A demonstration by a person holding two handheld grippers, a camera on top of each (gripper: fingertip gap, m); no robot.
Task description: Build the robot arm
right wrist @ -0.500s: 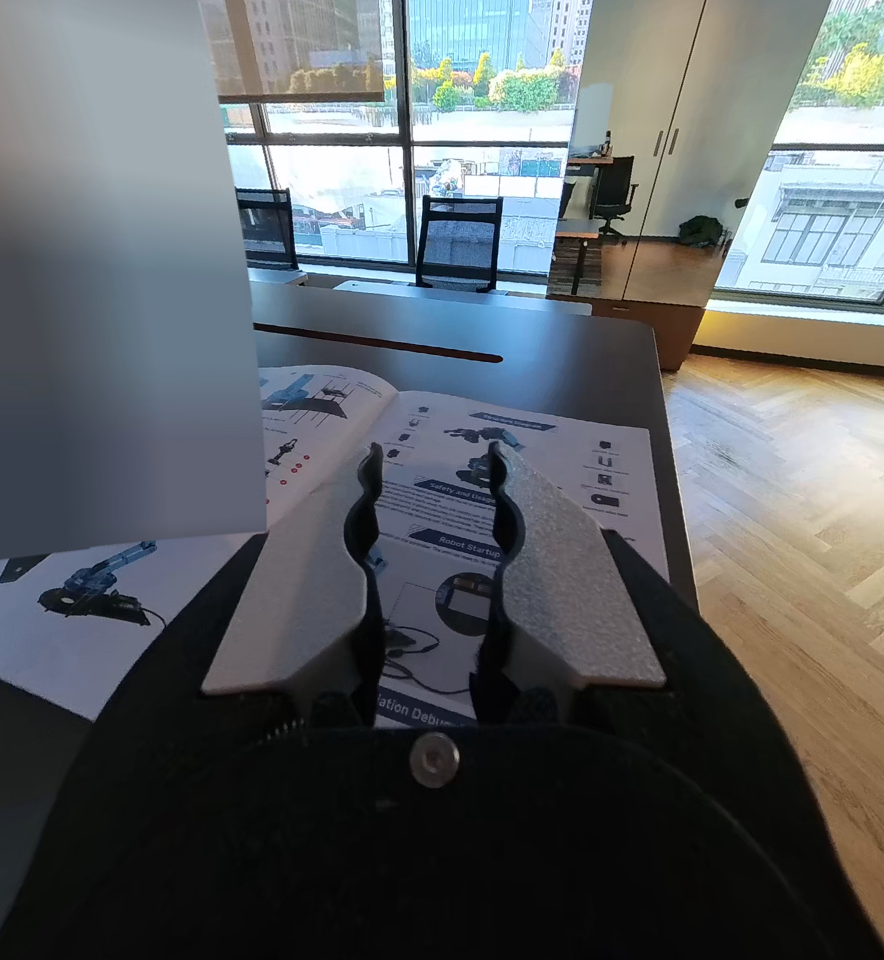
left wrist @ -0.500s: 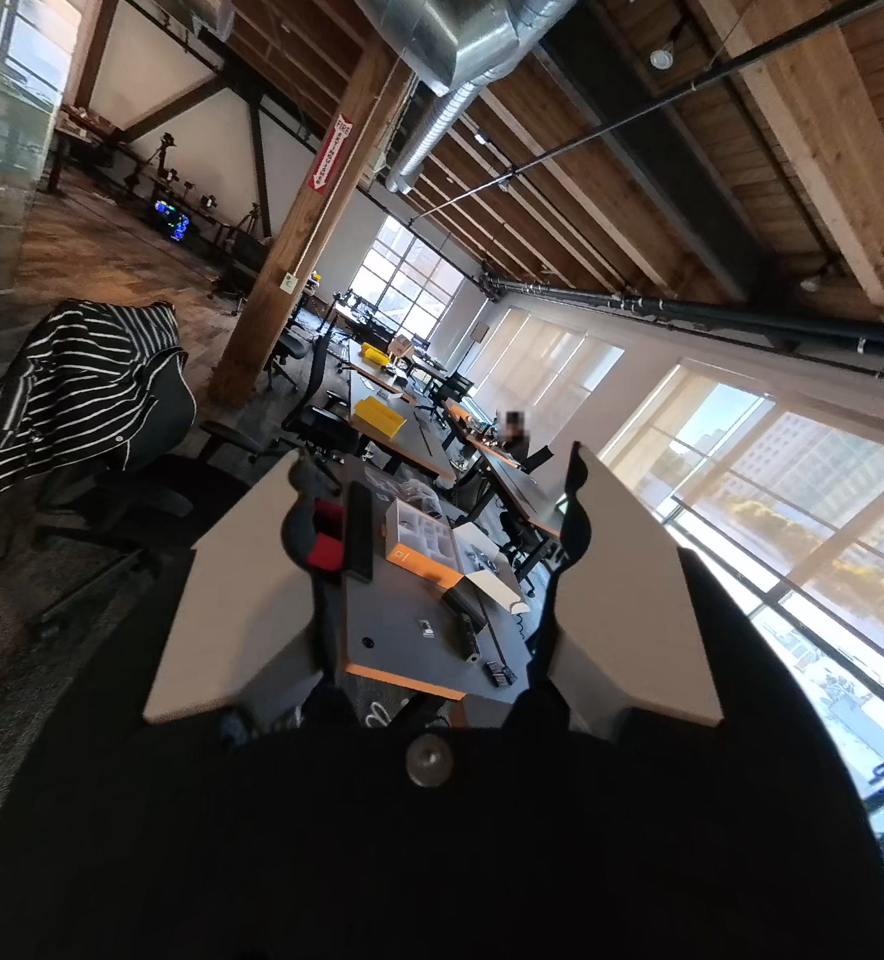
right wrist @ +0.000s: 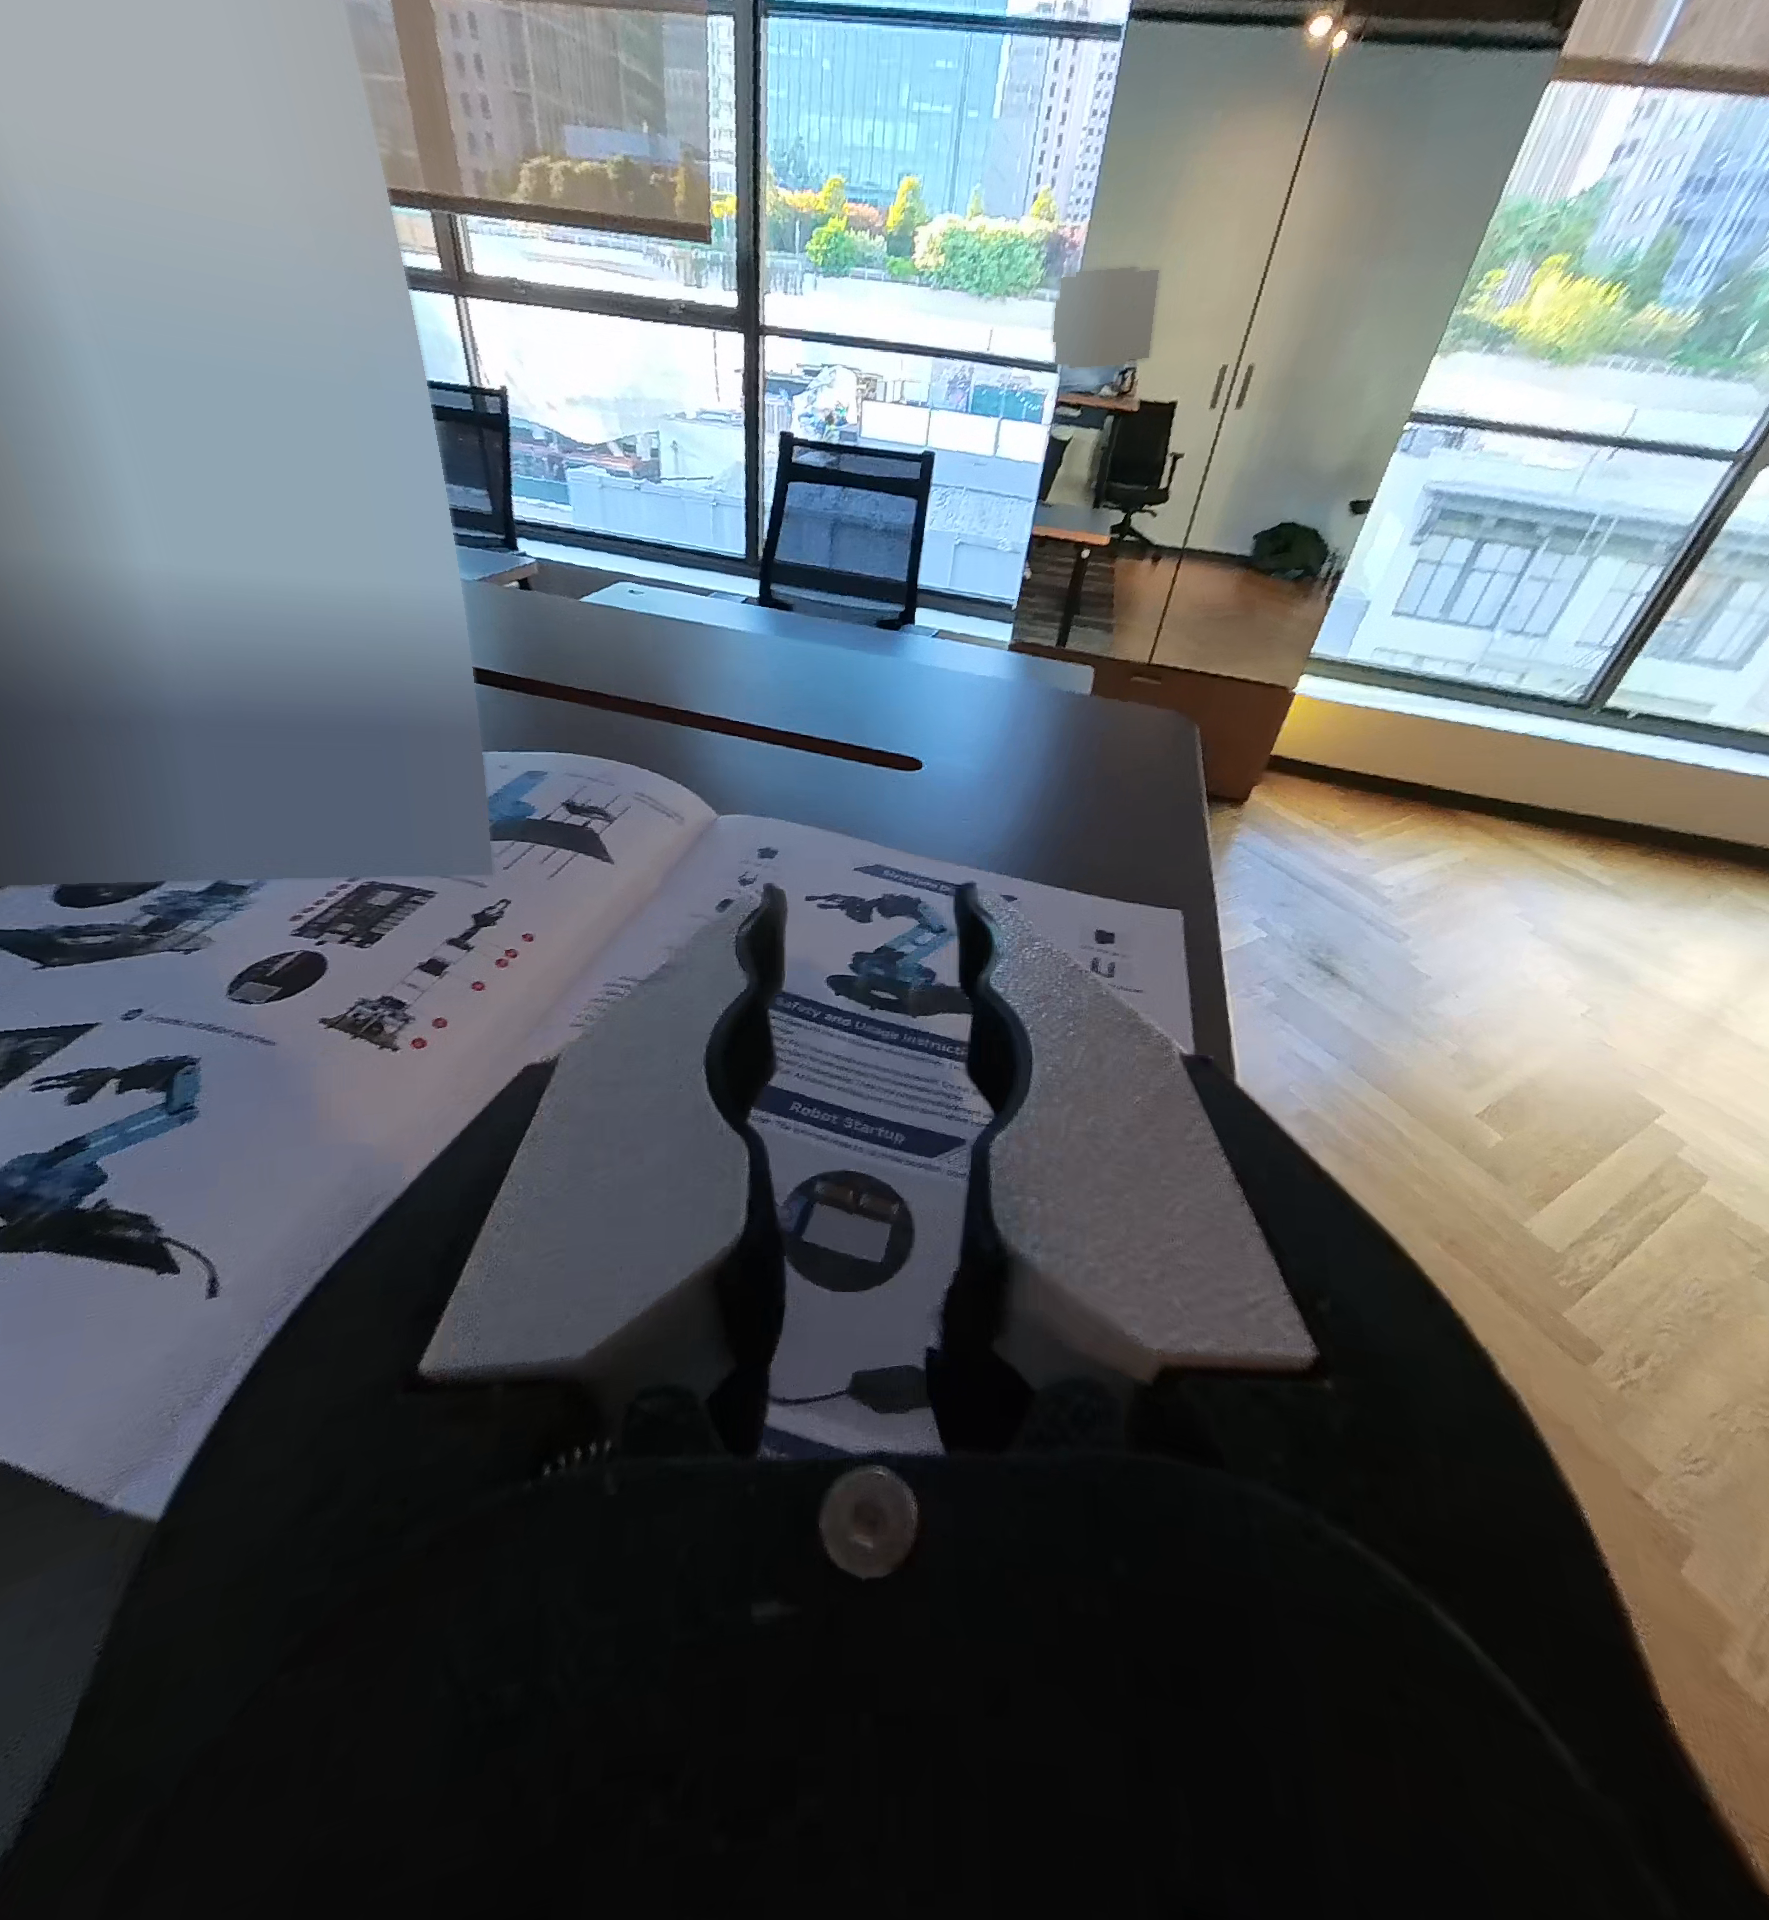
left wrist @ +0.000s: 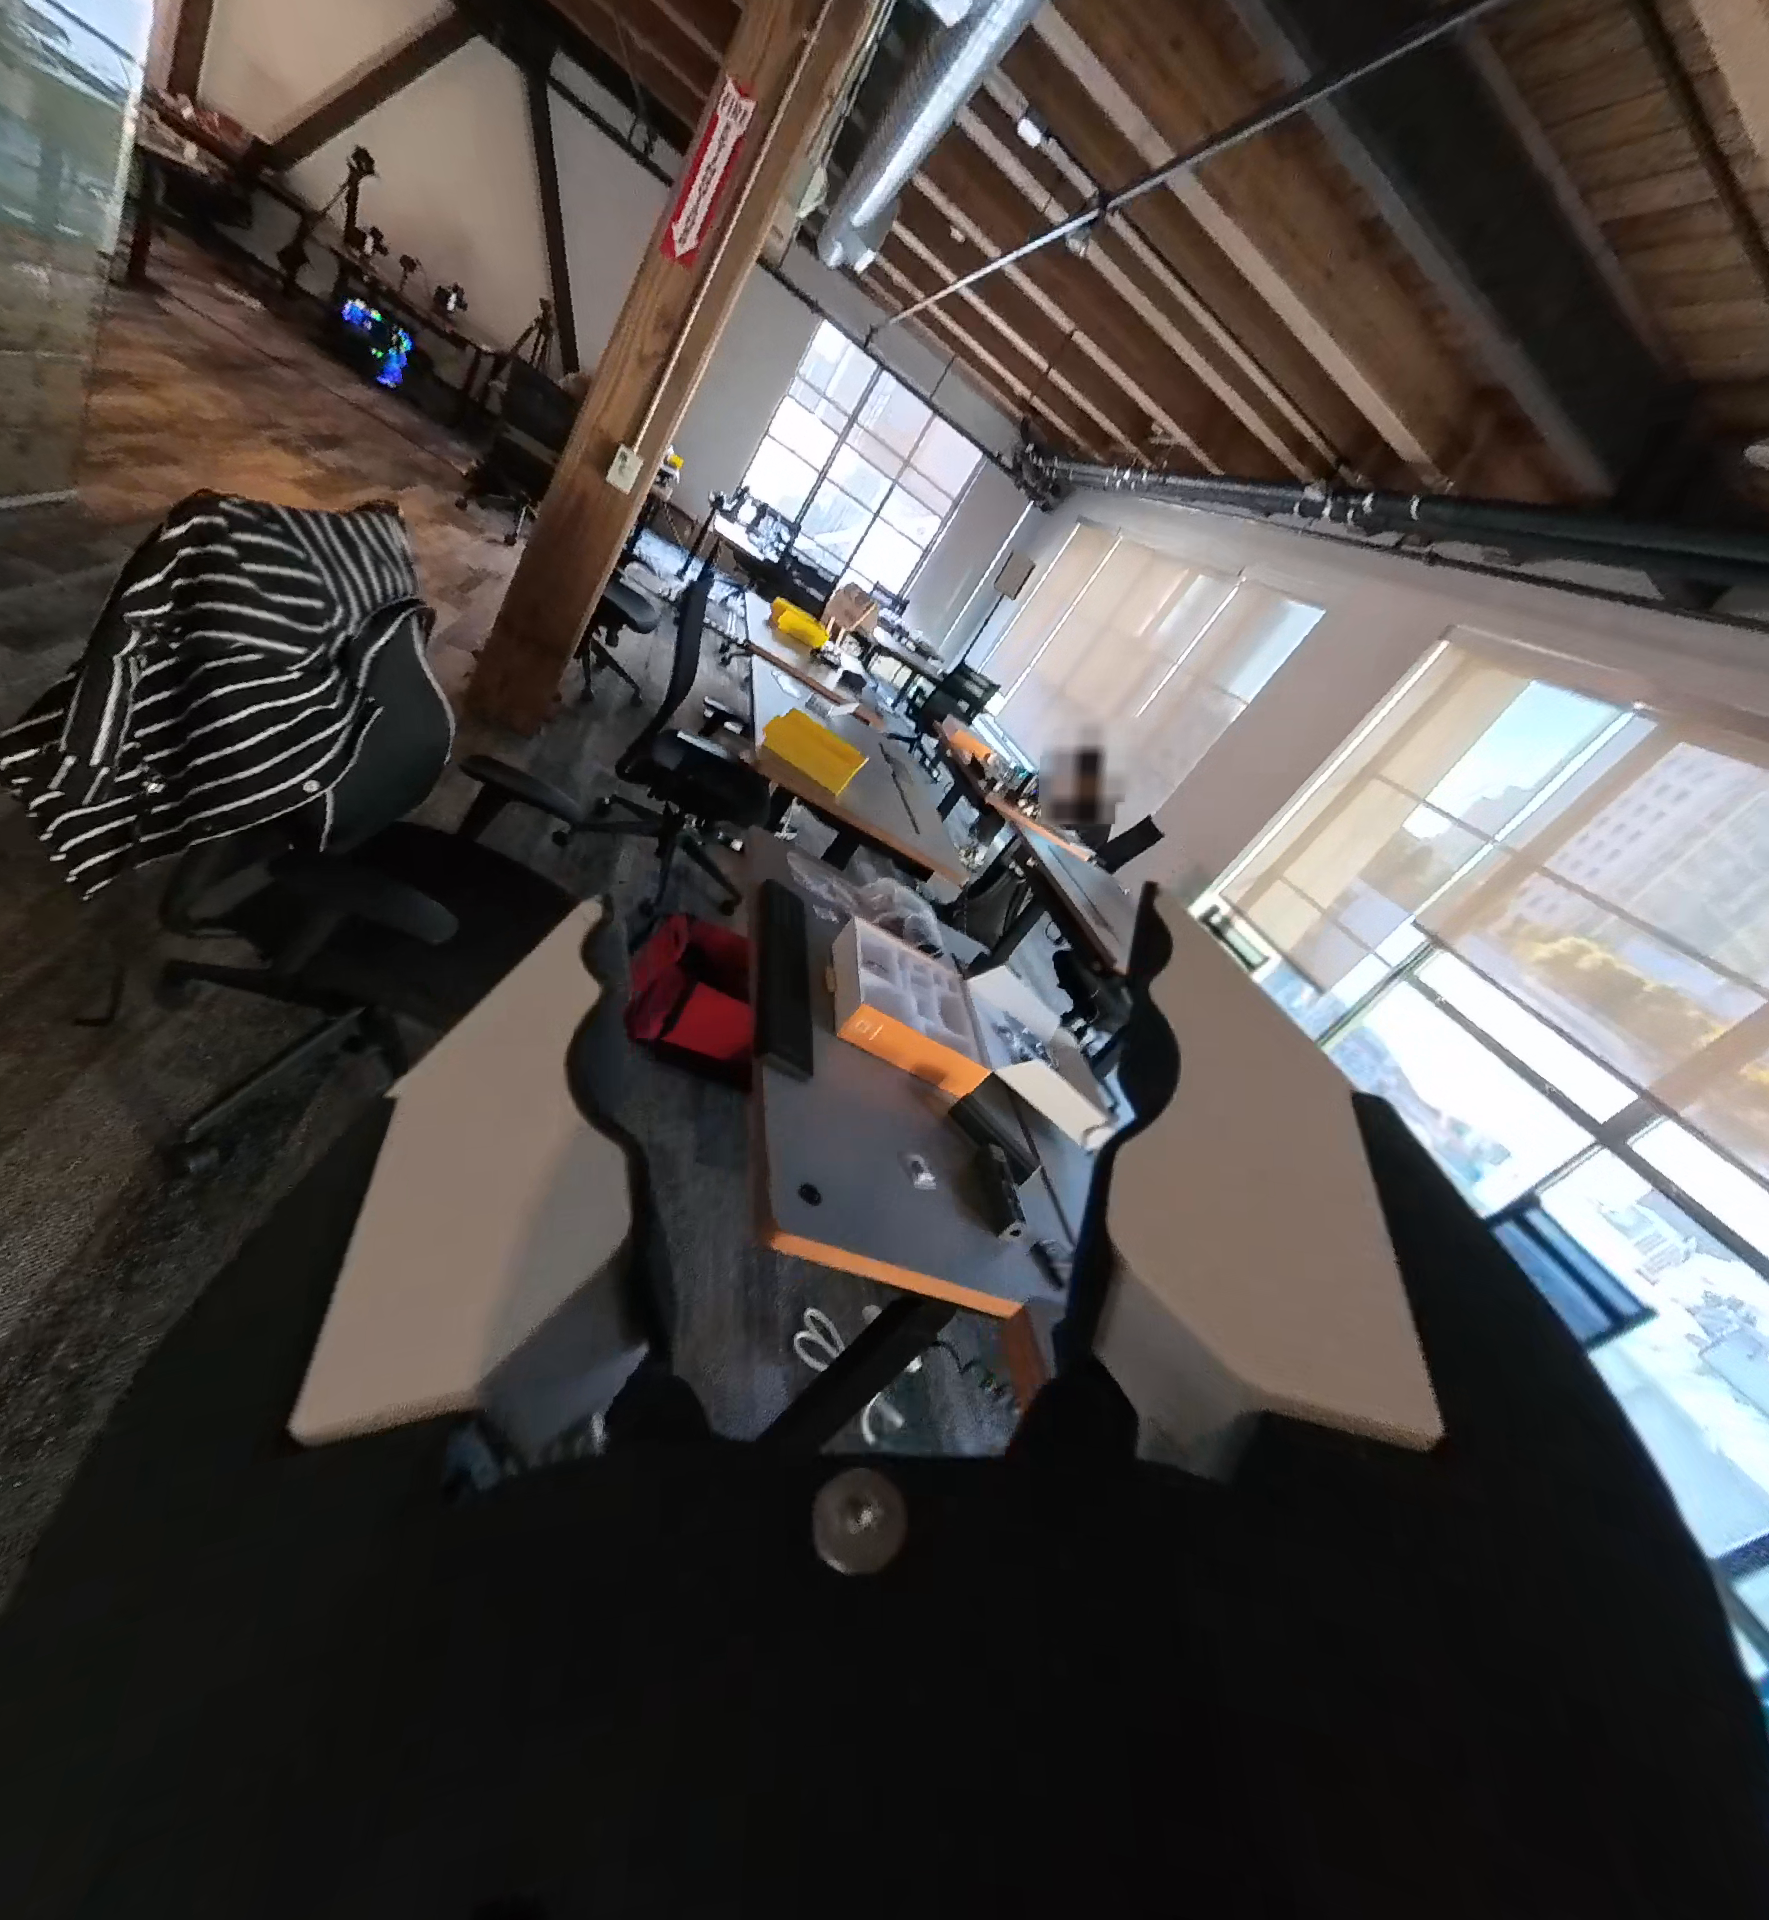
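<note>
My left gripper (left wrist: pixel 872 914) is open wide and empty. It is held in the air, tilted, facing a distant grey desk (left wrist: pixel 859 1174) with an orange edge. On that desk lie an orange and white box (left wrist: pixel 911 997) and a long black bar (left wrist: pixel 784 977). My right gripper (right wrist: pixel 869 894) is open by a narrow gap and holds nothing. It hovers low over the right page of an open booklet (right wrist: pixel 236 1091) with pictures of robot arms, which lies flat on a dark table (right wrist: pixel 963 748).
In the left wrist view, an office chair draped with a striped garment (left wrist: pixel 225 675) stands left, beside a wooden post (left wrist: pixel 641 364). A red bag (left wrist: pixel 693 987) sits by the desk. In the right wrist view, a black chair (right wrist: pixel 844 530) stands behind the table and wood floor (right wrist: pixel 1482 1039) lies right. About 115 cm separates my left fingertips from my right.
The right gripper's jaws have narrowed a little and its view has tipped upward over the booklet. The left gripper has shifted slightly, its jaws as wide as before.
</note>
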